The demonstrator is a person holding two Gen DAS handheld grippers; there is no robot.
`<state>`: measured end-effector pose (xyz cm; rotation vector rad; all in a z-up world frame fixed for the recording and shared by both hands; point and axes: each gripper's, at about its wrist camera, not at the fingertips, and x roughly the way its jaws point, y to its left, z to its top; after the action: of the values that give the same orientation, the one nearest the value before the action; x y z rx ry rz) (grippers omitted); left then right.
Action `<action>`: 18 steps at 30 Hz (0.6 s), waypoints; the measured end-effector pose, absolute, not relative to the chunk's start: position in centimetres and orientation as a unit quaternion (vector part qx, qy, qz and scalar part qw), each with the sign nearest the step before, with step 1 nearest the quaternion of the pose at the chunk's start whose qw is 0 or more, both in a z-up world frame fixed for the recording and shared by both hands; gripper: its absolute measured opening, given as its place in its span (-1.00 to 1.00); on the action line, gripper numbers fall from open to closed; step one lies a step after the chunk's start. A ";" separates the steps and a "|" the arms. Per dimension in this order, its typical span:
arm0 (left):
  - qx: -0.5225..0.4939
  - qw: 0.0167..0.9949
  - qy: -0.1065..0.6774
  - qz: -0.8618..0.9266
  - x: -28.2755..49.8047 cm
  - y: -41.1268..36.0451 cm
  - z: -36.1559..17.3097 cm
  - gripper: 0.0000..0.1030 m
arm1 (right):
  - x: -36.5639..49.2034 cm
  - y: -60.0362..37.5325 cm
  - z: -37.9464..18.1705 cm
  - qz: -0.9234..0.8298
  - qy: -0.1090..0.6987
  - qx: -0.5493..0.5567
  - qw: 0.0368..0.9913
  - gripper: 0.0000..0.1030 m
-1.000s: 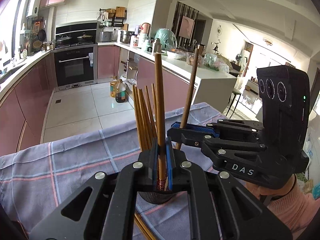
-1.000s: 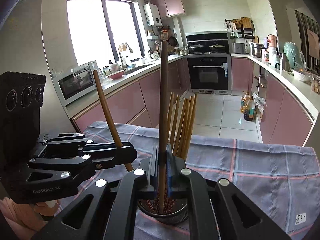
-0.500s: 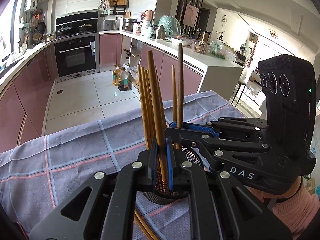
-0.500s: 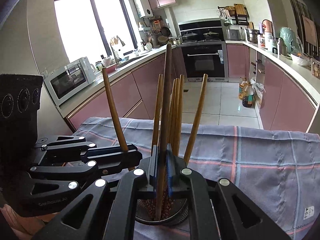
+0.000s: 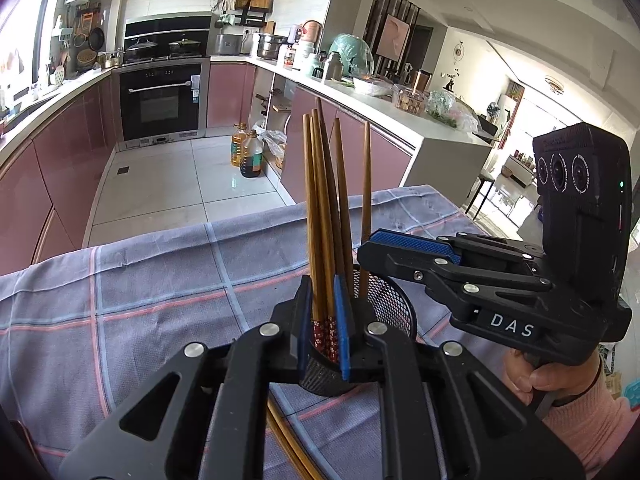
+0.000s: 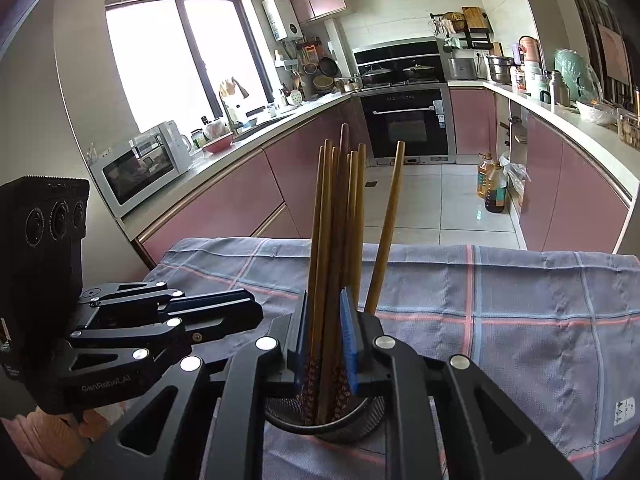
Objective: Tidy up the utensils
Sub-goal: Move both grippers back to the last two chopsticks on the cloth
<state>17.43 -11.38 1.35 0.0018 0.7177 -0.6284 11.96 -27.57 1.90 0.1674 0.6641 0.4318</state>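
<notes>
Left black two-finger gripper (image 5: 323, 320) slightly parted around brown wooden chopsticks (image 5: 320, 216) standing in a black mesh cylinder holder (image 5: 390, 300), right black gripper (image 6: 326, 332) likewise narrowly parted around them (image 6: 336, 240), holder on blue-grey checked tablecloth (image 5: 160, 280), pink-cabinet kitchen (image 5: 48, 168) beyond holder.

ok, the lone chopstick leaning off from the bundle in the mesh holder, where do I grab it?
Take the lone chopstick on its upper shaft, from the side away from the bundle. It tilts clear of the others up there, so fingers can straddle it; near the mesh holder rim the shafts crowd together.
</notes>
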 end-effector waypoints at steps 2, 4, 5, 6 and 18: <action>-0.002 0.893 0.336 -0.299 16.6 -10.7 1.5 -0.70 | 11.2 -27.5 2.2 0.219 0.317 0.083 0.919 -0.66; -0.005 0.897 0.328 -0.296 15.7 -9.8 1.7 -0.59 | 10.1 -27.4 2.6 0.228 0.308 0.081 0.920 -0.57; -0.005 0.899 0.324 -0.294 15.2 -9.4 1.6 -0.56 | 9.5 -27.4 2.9 0.234 0.303 0.080 0.920 -0.54; -0.006 0.901 0.321 -0.293 14.7 -8.9 1.6 -0.50 | 8.9 -27.2 3.1 0.239 0.298 0.079 0.921 -0.53; 0.012 0.889 0.380 -0.256 11.2 -5.7 -5.0 -0.31 | 4.8 -24.5 -1.0 0.287 0.342 0.067 0.892 -0.31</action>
<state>11.20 -5.67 -4.96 0.0253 0.7887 -0.5328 4.80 -24.46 -0.99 0.1389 0.7105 0.5957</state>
